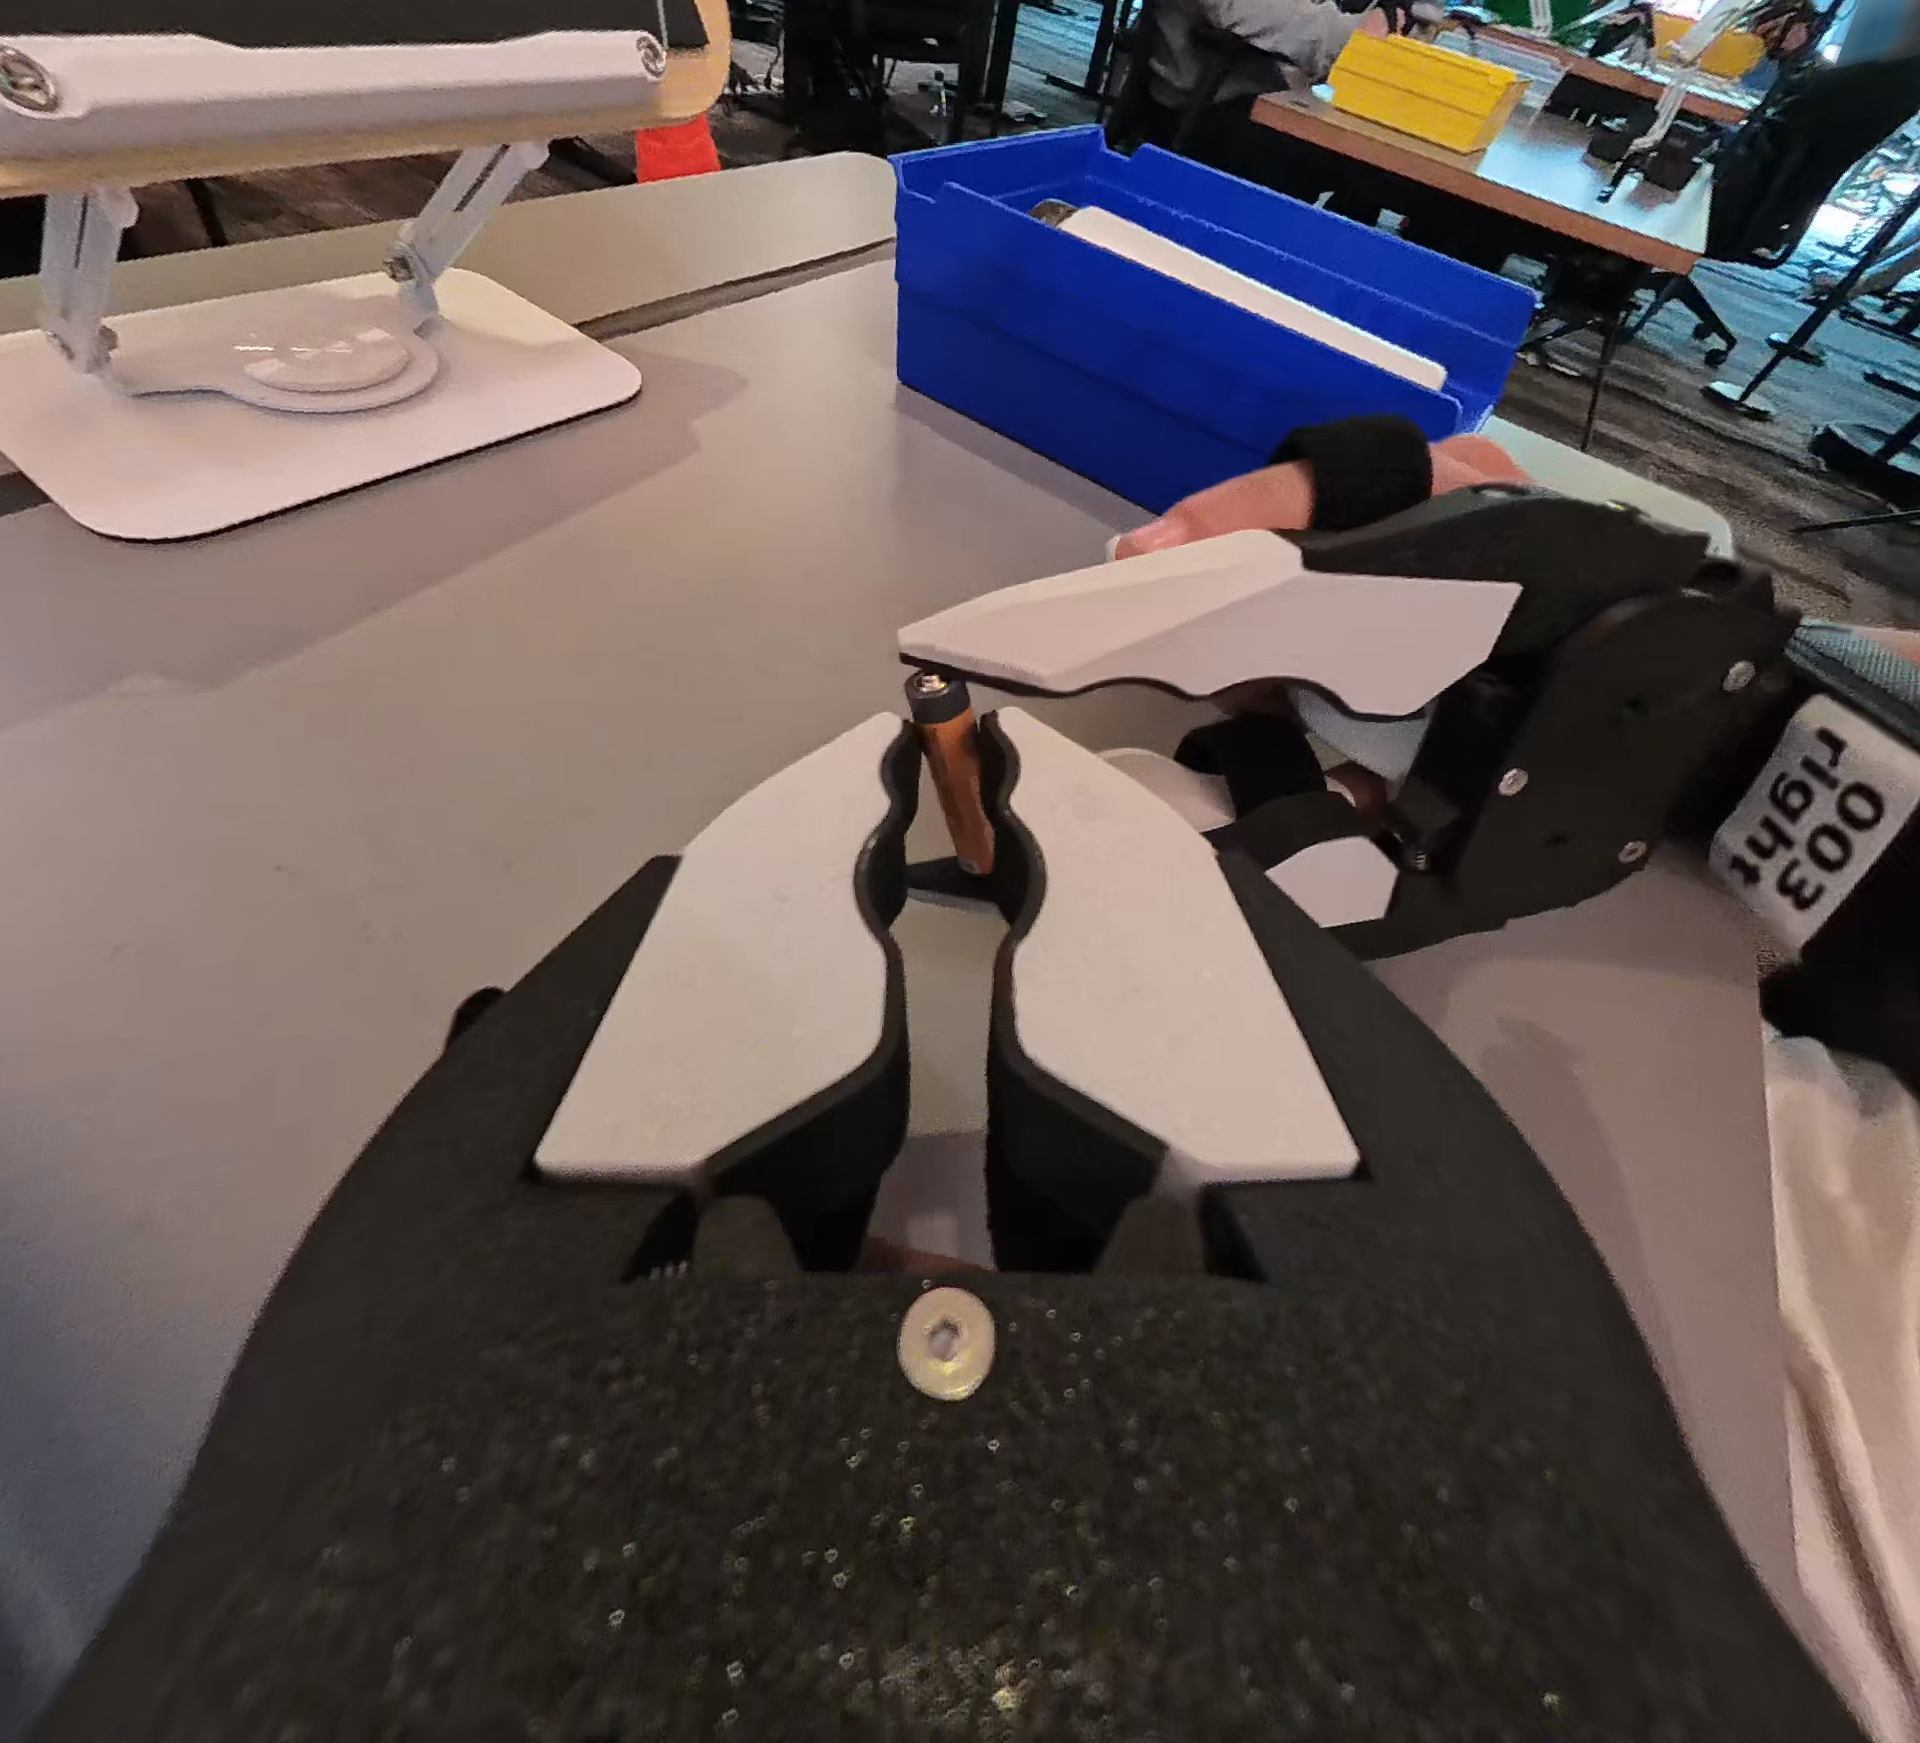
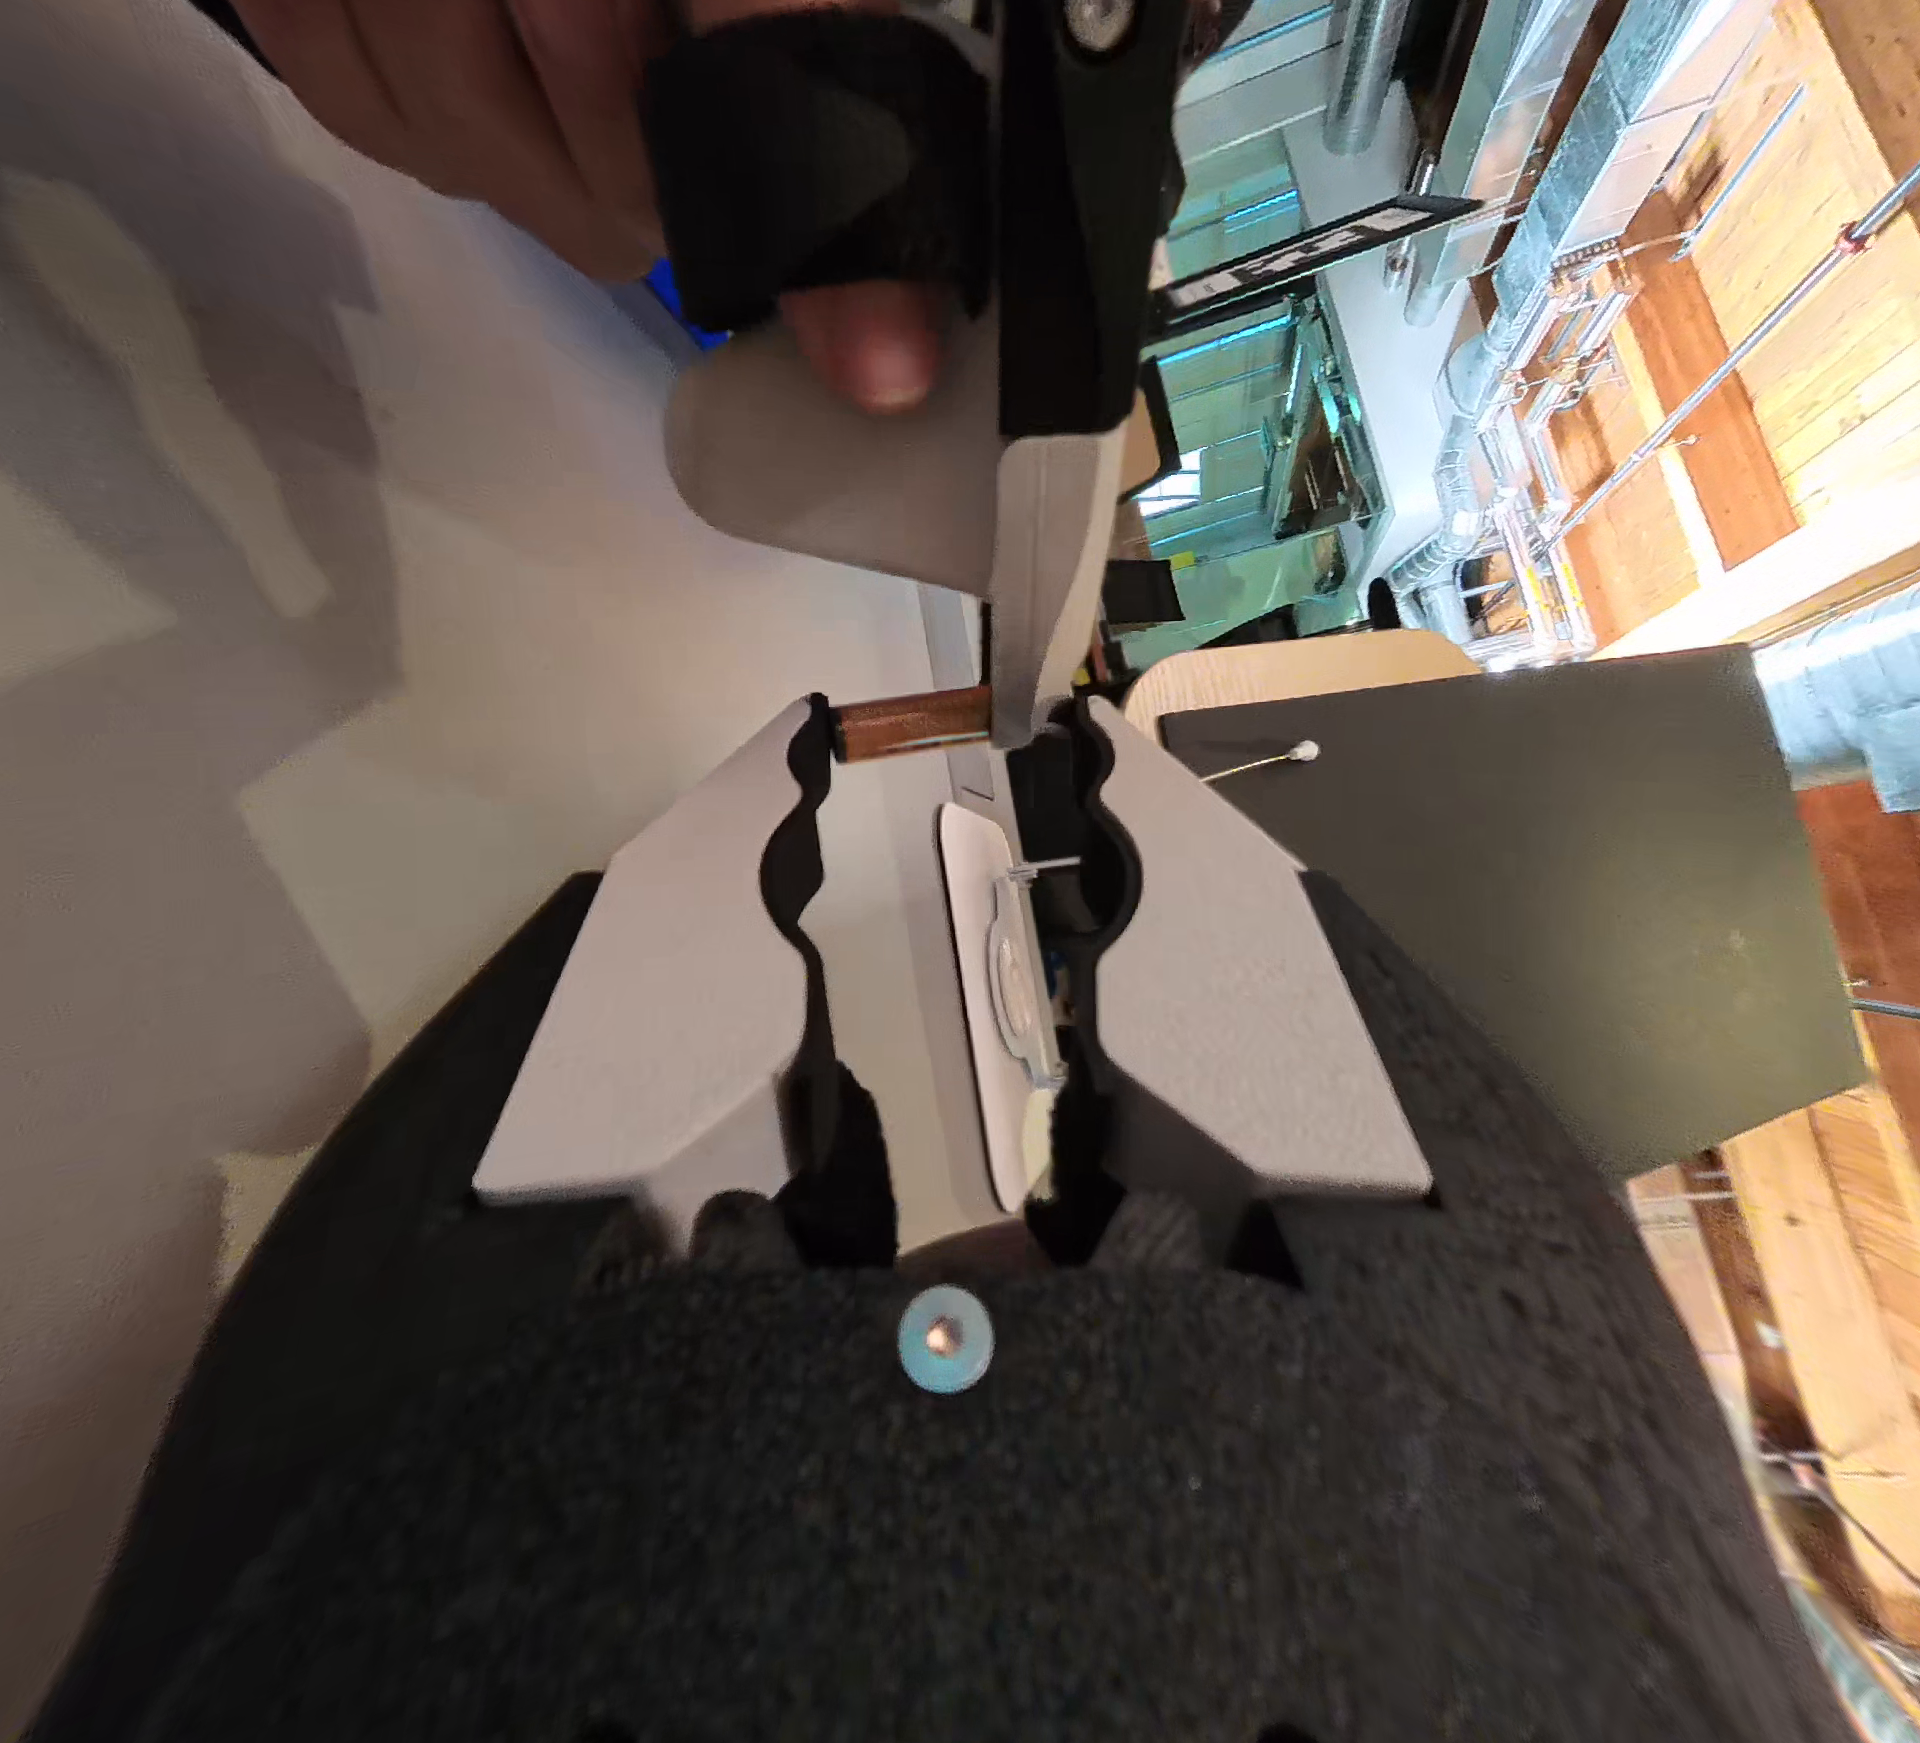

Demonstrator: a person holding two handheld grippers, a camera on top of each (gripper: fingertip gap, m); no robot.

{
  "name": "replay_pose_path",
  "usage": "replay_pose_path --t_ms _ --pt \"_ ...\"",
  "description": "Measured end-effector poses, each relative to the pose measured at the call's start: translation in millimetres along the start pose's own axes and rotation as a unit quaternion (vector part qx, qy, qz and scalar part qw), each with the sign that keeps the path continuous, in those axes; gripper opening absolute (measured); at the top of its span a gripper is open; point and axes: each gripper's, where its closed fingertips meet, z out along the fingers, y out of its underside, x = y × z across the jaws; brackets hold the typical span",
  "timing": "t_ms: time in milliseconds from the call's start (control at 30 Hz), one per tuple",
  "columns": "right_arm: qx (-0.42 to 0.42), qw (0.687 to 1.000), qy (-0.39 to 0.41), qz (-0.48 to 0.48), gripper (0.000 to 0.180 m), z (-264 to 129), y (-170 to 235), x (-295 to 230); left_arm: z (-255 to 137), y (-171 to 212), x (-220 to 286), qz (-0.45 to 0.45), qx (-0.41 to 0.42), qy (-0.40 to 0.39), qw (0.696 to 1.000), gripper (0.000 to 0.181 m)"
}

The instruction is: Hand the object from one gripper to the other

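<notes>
A copper-and-black battery [image 1: 951,779] stands almost upright between the fingertips of my left gripper [image 1: 948,737], which is shut on its sides a little above the grey table [image 1: 520,654]. My right gripper [image 1: 925,758] comes in from the right, turned on its side. Its upper finger [image 1: 1143,613] rests on the battery's top terminal and its lower finger lies under the battery's bottom end. In the right wrist view the battery [image 2: 904,729] lies crosswise between the tips of my right gripper [image 2: 951,722], which touch both of its ends. A left gripper finger [image 2: 1029,633] crosses it.
A blue bin [image 1: 1195,343] holding a flat white object sits behind the grippers. A white laptop stand [image 1: 312,405] carrying a dark laptop stands at the back left. A person sits at a far table with a yellow bin [image 1: 1423,88]. Only a small space, under 4 cm, lies between the two pairs of fingers.
</notes>
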Motion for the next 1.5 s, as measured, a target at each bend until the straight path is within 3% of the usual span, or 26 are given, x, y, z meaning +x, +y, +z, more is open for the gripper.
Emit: replay_pose_path --t_ms 33,167,233,267,333,400,467,500,600,767,967,1033,1100,1300,1433,1500 --pt "0.003 1.0 -0.003 0.012 0.046 -1 -1 1 -1 -1 -1 0.003 0.004 -0.002 1.0 0.01" --pt "0.032 0.987 -0.048 0.147 0.065 -7 -3 9 -12 -10 -12 0.023 0.029 -0.02 0.999 0.01" --pt "0.044 0.954 -0.105 0.279 0.065 -7 1 10 -20 -19 -15 0.051 0.048 -0.032 0.997 0.01" --pt "0.049 0.919 -0.149 0.361 0.063 -7 2 8 -24 -23 -15 0.083 0.055 -0.043 0.994 0.01" --pt "0.068 0.799 -0.253 0.542 0.062 -9 -1 6 -29 -29 -6 0.184 0.064 -0.066 0.978 0.01" --pt "0.114 0.617 -0.377 0.681 0.065 -20 -14 12 -28 -30 8 0.295 0.064 -0.091 0.949 0.01" --pt "0.158 0.465 -0.459 0.741 0.065 -33 -19 23 -22 -27 23 0.382 0.06 -0.11 0.916 0.01" --pt "0.173 0.423 -0.478 0.75 0.065 -38 -19 27 -19 -25 30 0.412 0.058 -0.117 0.902 0.01" --pt "0.19 0.425 -0.496 0.733 0.064 -46 -17 23 -15 -26 44 0.457 0.066 -0.132 0.877 0.01" --pt "0.237 0.413 -0.503 0.722 0.063 -54 -24 35 -16 -37 55 0.421 0.089 -0.116 0.895 0.01" --pt "0.234 0.379 -0.53 0.722 0.062 -59 -37 32 -16 -36 57 0.438 0.093 -0.116 0.887 0.01" --pt "0.242 0.374 -0.532 0.72 0.047 -59 -40 33 -15 -35 59 0.444 0.092 -0.116 0.884 0.01" --pt "0.24 0.368 -0.534 0.722 0.046 -59 -40 34 -15 -34 59 0.45 0.091 -0.119 0.881 0.01" --pt "0.227 0.394 -0.521 0.722 0.046 -54 -36 30 -13 -31 54 0.442 0.089 -0.14 0.881 0.01" --pt "0.217 0.411 -0.505 0.727 0.046 -49 -27 30 -14 -30 49 0.392 0.091 -0.15 0.903 0.016" --pt "0.221 0.399 -0.488 0.744 0.046 -47 -17 35 -22 -34 46 0.342 0.104 -0.157 0.921 0.021"
